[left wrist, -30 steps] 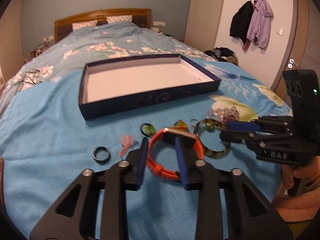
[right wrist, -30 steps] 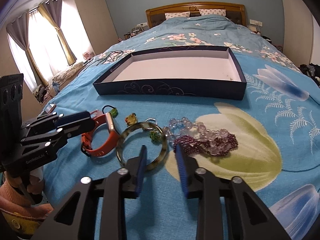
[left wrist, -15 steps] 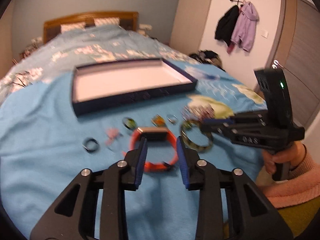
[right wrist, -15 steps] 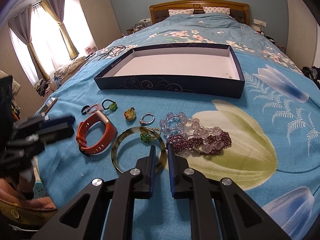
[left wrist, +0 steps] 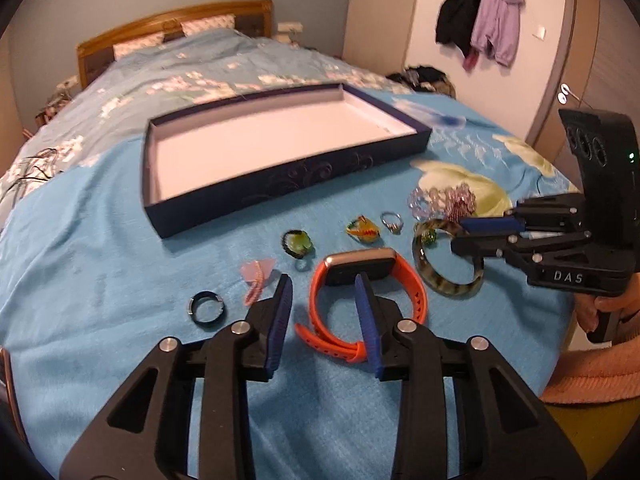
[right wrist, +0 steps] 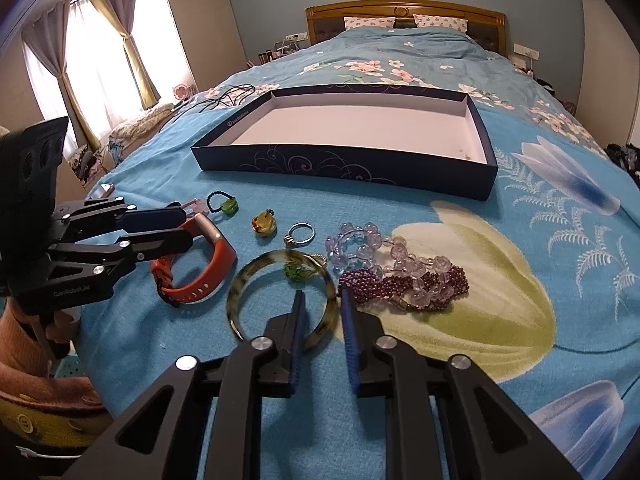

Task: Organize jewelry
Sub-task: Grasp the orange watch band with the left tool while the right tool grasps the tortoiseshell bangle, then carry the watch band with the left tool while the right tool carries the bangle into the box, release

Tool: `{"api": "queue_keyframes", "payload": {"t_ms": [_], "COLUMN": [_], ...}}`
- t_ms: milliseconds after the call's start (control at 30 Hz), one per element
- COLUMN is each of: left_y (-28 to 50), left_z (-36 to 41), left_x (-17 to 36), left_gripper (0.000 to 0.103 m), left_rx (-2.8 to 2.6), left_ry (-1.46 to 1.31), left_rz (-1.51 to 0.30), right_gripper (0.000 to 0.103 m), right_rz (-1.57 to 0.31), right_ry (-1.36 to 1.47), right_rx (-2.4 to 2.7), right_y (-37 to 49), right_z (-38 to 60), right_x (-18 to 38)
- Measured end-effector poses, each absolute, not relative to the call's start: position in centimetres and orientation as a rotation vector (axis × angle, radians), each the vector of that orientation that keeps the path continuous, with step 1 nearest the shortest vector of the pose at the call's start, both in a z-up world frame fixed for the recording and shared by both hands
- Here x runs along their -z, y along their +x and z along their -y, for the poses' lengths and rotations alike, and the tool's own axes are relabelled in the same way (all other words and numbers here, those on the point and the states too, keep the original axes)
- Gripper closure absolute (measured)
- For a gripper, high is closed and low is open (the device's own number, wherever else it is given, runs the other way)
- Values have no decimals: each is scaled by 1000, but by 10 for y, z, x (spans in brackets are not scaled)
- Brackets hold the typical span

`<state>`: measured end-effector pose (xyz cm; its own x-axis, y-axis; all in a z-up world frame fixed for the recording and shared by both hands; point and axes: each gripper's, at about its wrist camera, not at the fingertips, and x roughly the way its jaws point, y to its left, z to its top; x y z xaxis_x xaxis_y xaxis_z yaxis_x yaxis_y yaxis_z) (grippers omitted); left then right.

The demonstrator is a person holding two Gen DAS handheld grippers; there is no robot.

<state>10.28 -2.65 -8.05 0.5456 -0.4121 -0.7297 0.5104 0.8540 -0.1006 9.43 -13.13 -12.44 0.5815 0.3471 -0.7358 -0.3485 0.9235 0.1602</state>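
An empty dark blue tray (left wrist: 288, 178) (right wrist: 348, 166) lies on the blue bedspread. In front of it lie an orange watch band (left wrist: 404, 280) (right wrist: 218, 260), a tortoiseshell bangle (left wrist: 448, 284) (right wrist: 240, 284), bead bracelets (left wrist: 440, 200) (right wrist: 400, 268), a silver ring (left wrist: 391, 221) (right wrist: 300, 234), a black ring (left wrist: 206, 308) and small charms. My left gripper (left wrist: 324, 292) (right wrist: 176, 226) is open, its fingers straddling the watch band's left side. My right gripper (right wrist: 322, 308) (left wrist: 470, 234) is open, straddling the bangle's right rim.
A pink hair tie (left wrist: 256, 276), a green-bead tie (left wrist: 297, 242) (right wrist: 226, 204) and a yellow charm (left wrist: 362, 230) (right wrist: 264, 224) lie between tray and grippers. The bed's front edge is just behind both grippers. Coats (left wrist: 480, 20) hang on the right wall.
My left gripper has opened wider and moved forward over the watch band. My right gripper, nearly shut half a second ago, has opened and moved forward over the bangle's rim.
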Motion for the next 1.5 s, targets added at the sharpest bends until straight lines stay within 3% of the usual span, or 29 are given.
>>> {"api": "queue_keyframes", "payload": {"t_ms": [133, 233, 633, 733, 767, 833, 933, 1100, 1500], "left_y": [106, 106, 100, 100, 101, 102, 104, 107, 143], "left_z": [36, 35, 17, 18, 18, 20, 25, 21, 2], "left_x": [87, 87, 87, 87, 87, 88, 91, 88, 38], "left_gripper": [92, 96, 97, 95, 95, 87, 88, 93, 93], "left_rx": [532, 514, 487, 496, 508, 524, 519, 494, 463], "left_ry": [183, 179, 93, 102, 98, 97, 117, 83, -41], "left_rz": [-859, -865, -884, -882, -888, -897, -895, -893, -772], "right_gripper": [98, 98, 97, 82, 81, 81, 97, 97, 97], "right_rz": [-858, -855, -872, -902, -905, -903, -904, -893, -751], "right_ry": [-1, -1, -26, -32, -38, -45, -59, 0, 79], "right_rx": [-410, -414, -443, -443, -443, -445, -443, -472, -442], "right_y": [95, 95, 87, 89, 90, 91, 92, 91, 153], "right_z": [132, 133, 137, 135, 134, 133, 131, 140, 157], "right_x": [124, 122, 113, 118, 119, 119, 120, 114, 69]}}
